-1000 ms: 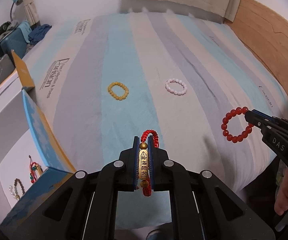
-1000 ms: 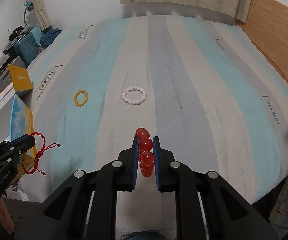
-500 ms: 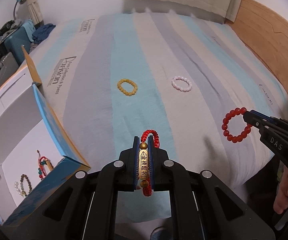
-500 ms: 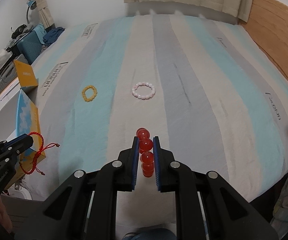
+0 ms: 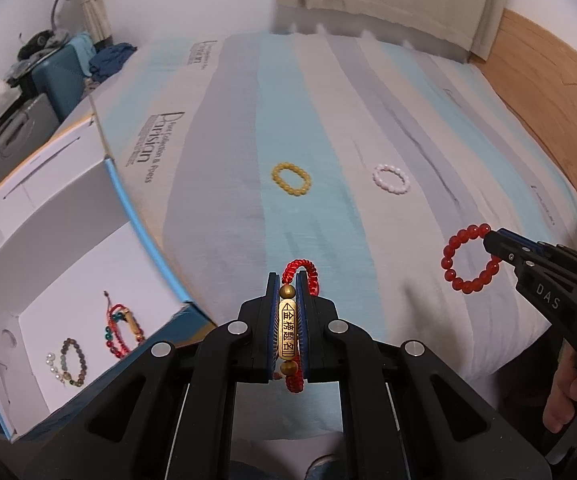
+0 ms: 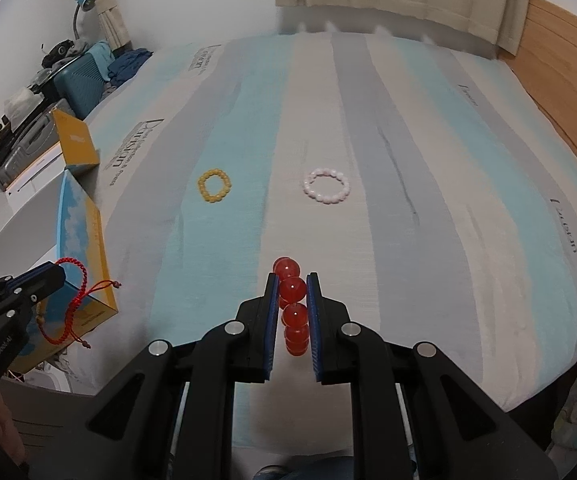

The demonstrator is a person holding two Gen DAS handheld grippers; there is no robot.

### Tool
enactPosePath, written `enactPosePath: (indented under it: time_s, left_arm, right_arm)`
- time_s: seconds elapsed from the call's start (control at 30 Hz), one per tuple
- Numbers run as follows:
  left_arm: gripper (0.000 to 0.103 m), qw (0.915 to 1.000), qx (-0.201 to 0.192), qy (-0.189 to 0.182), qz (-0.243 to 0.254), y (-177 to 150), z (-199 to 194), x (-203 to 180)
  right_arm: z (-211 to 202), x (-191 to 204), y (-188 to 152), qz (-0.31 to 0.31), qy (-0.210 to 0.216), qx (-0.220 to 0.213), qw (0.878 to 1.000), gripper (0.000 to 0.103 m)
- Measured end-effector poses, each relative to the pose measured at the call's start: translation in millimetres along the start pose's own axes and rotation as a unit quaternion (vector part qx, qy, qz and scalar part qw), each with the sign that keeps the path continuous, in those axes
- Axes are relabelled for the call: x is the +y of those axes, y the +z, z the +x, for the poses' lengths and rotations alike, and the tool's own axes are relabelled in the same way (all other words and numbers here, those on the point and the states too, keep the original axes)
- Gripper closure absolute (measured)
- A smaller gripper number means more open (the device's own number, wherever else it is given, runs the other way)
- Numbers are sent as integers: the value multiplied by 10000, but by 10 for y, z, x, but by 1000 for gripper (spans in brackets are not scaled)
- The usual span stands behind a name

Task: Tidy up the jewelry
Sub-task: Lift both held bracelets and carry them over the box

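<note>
My left gripper (image 5: 287, 322) pinches the red cord bracelet (image 5: 288, 330) by its gold bar, tilted down over the bed's (image 5: 224, 184) near edge beside the open white box (image 5: 68, 248). My right gripper (image 6: 292, 312) is clamped on the red bead bracelet (image 6: 291, 308), angled down likewise. Yellow bead bracelet (image 5: 290, 179) and pink bead bracelet (image 5: 391, 179) lie well ahead on the striped sheet.

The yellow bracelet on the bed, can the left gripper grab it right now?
Probably not yet. The way to the yellow bracelet looks clear, but the left gripper is already shut on the red cord bracelet.
</note>
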State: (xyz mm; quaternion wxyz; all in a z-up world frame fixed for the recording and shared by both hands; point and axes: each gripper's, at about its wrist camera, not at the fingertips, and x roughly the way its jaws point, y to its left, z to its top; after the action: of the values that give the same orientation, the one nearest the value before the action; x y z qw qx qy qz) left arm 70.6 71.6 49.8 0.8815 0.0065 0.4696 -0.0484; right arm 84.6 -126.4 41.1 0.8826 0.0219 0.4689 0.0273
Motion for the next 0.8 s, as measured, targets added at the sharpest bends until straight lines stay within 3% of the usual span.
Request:
enactPosePath:
  time_s: [0.8]
  left_arm:
    - [96, 9987, -247, 231, -369, 118, -378, 544]
  right_arm:
    - [-95, 577, 226, -355, 299, -138, 9988, 90]
